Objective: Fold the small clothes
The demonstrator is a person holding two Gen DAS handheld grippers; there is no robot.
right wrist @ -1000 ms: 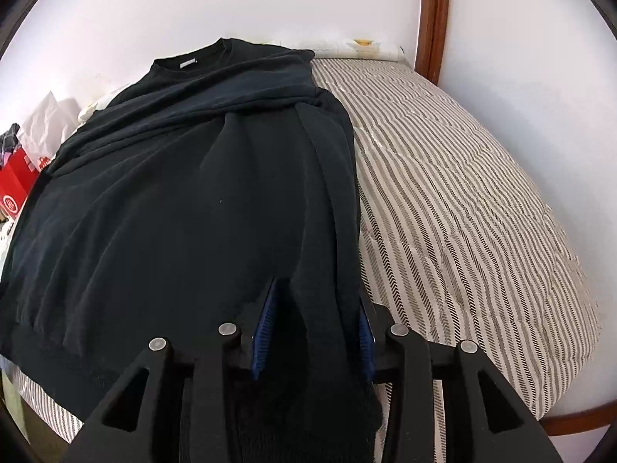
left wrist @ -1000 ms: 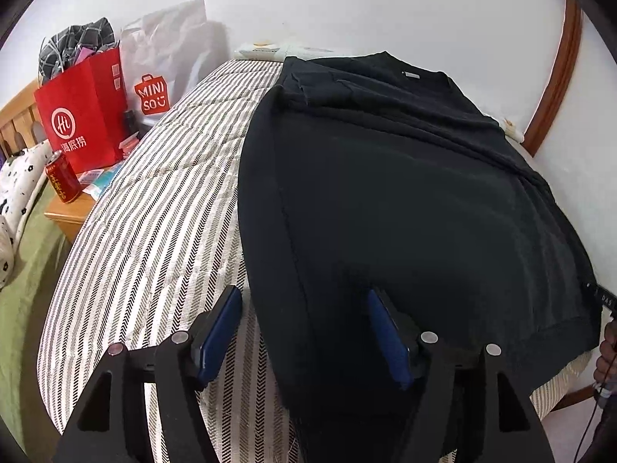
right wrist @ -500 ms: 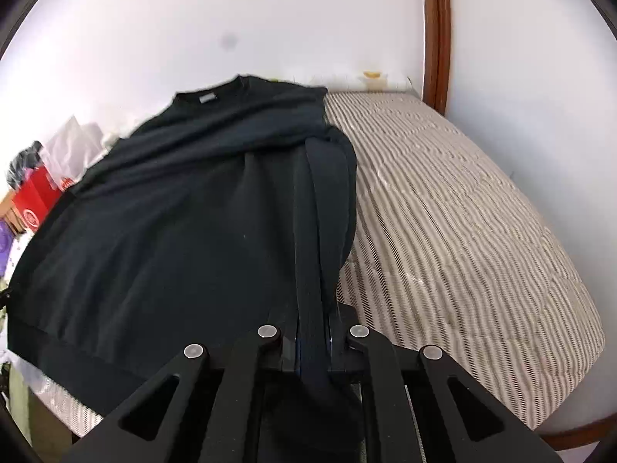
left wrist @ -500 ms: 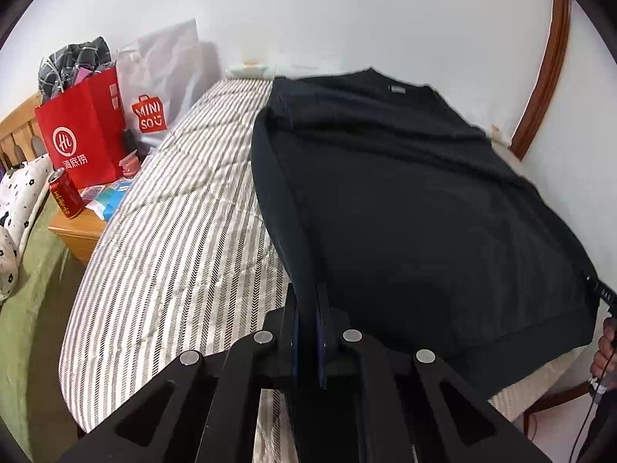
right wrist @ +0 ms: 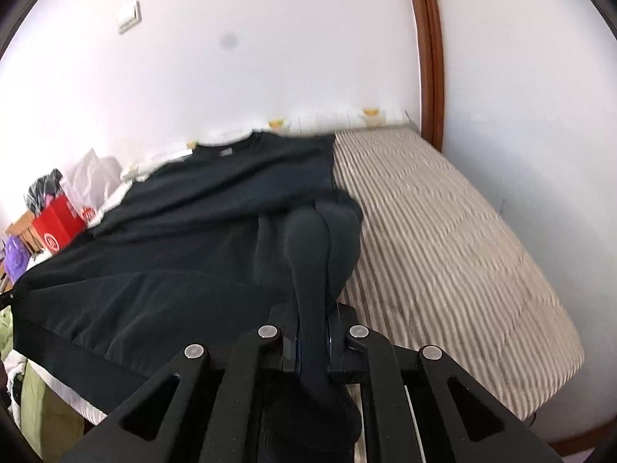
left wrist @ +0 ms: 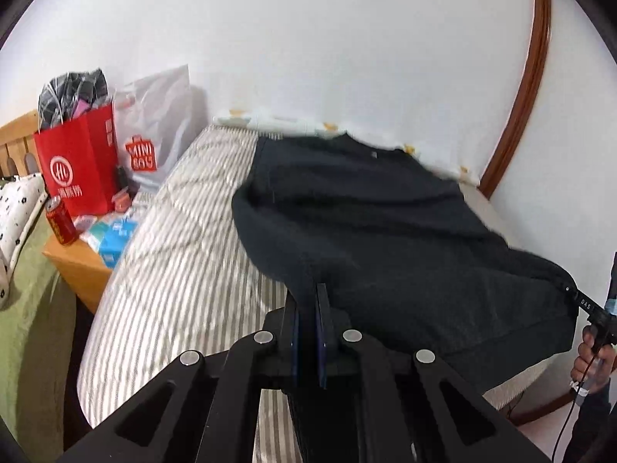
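A black sweatshirt (left wrist: 385, 231) lies spread on a striped mattress (left wrist: 173, 270), its collar toward the far wall. My left gripper (left wrist: 308, 308) is shut on the sweatshirt's near left hem corner, which hangs lifted off the bed. In the right wrist view my right gripper (right wrist: 313, 332) is shut on the near right corner of the black sweatshirt (right wrist: 185, 254), with a bunched fold of cloth rising between its fingers. The near hem sags between the two grips. In the left wrist view the other gripper's tip (left wrist: 578, 301) pinches the far hem corner, and a person's hand (left wrist: 594, 359) shows below it.
A red paper bag (left wrist: 77, 169), a white shopping bag (left wrist: 154, 131), a red can (left wrist: 61, 223) and small boxes crowd a wooden bedside table (left wrist: 77, 266) left of the bed. White wall rises behind the mattress (right wrist: 443, 239); a brown wooden frame (right wrist: 428, 54) stands at its right.
Both grippers shut on the near hem corners and rose, lifting the sweatshirt's near edge off the mattress. The views now look higher up the wall.
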